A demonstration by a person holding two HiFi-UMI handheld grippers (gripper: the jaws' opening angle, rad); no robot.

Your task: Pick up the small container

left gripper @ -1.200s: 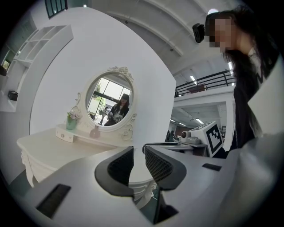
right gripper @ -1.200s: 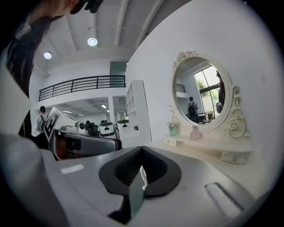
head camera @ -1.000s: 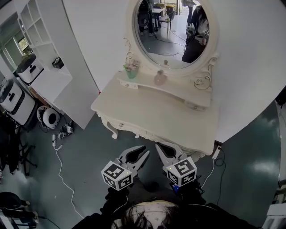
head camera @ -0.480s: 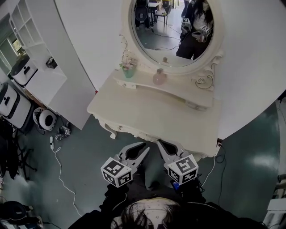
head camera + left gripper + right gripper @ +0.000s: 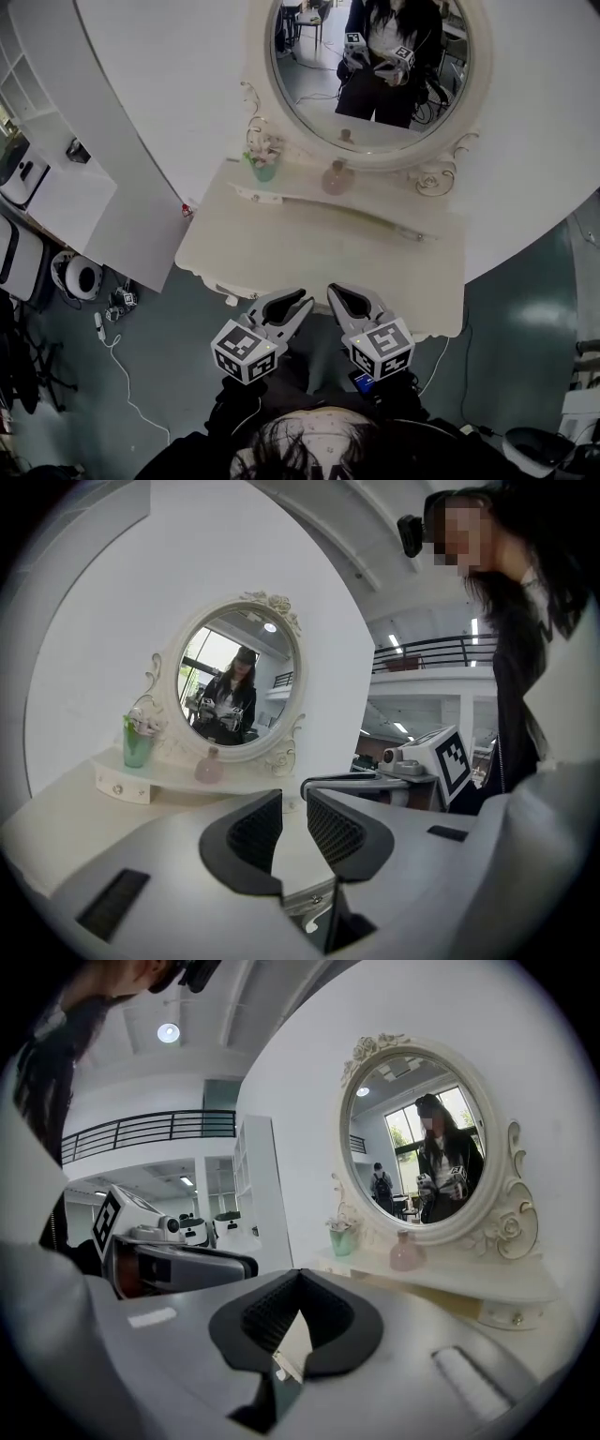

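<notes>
Pink small container point(image 5: 336, 176) stands upright at the back of the desk point(image 5: 309, 253), well ahead. Right hand-held gripper point(image 5: 336, 295) looks nearer in line with it than left hand-held gripper point(image 5: 302, 302); both are clenched, empty.

Mirror point(image 5: 319, 98) top cut off at the upper edge; pink bottle point(image 5: 337, 177) too small to detail
</notes>
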